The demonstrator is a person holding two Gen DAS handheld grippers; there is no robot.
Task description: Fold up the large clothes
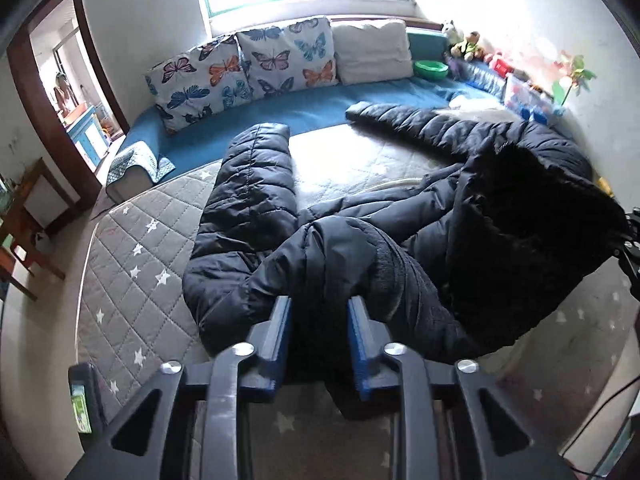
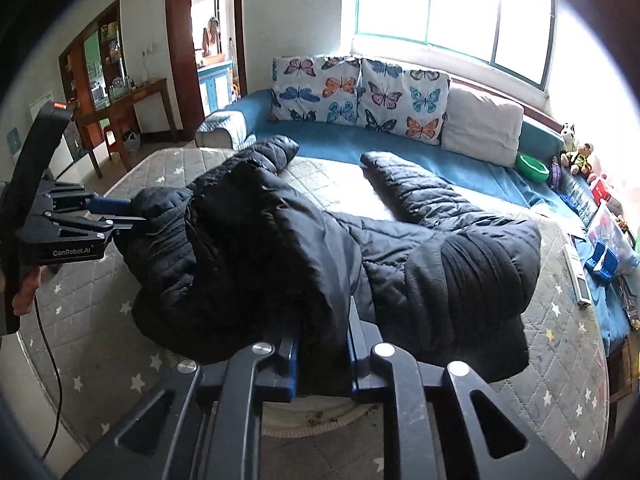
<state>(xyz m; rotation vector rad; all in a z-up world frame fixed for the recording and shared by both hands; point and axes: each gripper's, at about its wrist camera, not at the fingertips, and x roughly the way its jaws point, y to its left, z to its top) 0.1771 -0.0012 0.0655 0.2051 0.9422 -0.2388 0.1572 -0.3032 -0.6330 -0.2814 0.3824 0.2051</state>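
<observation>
Black puffer jacket (image 1: 400, 208), spread on the star-quilted mattress (image 1: 132, 264): near edge gathered at both grippers, body running away from them toward the blue sofa (image 1: 304, 108), two sleeves splayed forward like a V. Left gripper (image 1: 318, 308), jaws drawn in on a padded fold directly ahead of it, left sleeve lying beyond; right gripper (image 2: 322, 336), jaws likewise narrowed and pinching the dark hood-side edge, right sleeve stretching ahead and rightward. Bare mattress lies between the sleeves and to either flank, giving room to lift and fold forward; toys crowd only the far right.
</observation>
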